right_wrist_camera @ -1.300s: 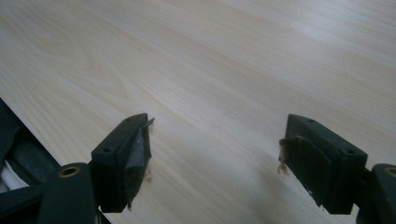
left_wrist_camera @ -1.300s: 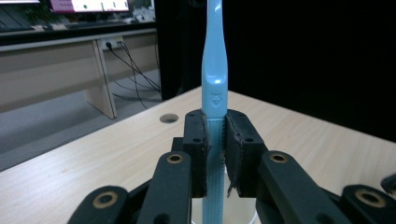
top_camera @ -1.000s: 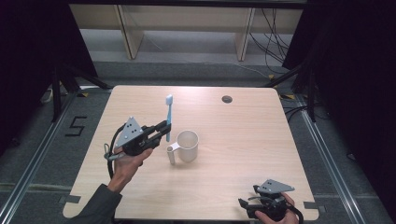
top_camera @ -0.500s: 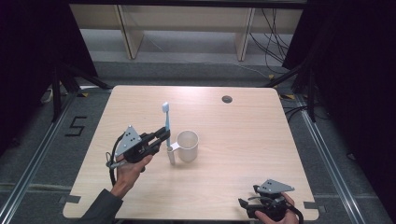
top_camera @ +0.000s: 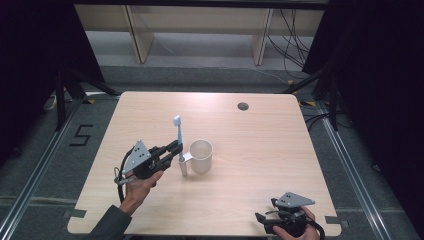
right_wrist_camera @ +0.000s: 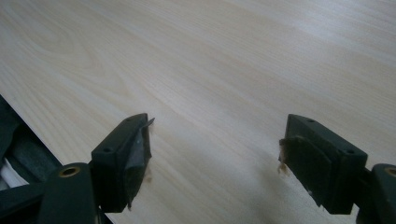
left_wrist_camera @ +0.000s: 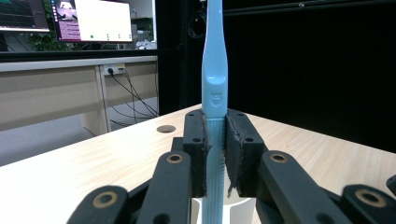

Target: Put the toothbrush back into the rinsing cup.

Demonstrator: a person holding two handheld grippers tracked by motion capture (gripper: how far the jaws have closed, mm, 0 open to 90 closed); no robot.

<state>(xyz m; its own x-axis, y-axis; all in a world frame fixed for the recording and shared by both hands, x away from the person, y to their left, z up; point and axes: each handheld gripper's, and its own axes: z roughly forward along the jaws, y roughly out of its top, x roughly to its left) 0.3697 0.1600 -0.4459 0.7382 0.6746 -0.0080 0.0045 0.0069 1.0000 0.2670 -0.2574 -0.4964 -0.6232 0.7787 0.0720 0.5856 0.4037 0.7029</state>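
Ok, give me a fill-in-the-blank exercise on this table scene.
1. The left gripper is shut on a light blue ____.
2. The toothbrush is held ____, bristles on top.
3. The white mug stands on the wooden ____.
4. The right gripper has its jaws ____.

Missing words: toothbrush; upright; table; open
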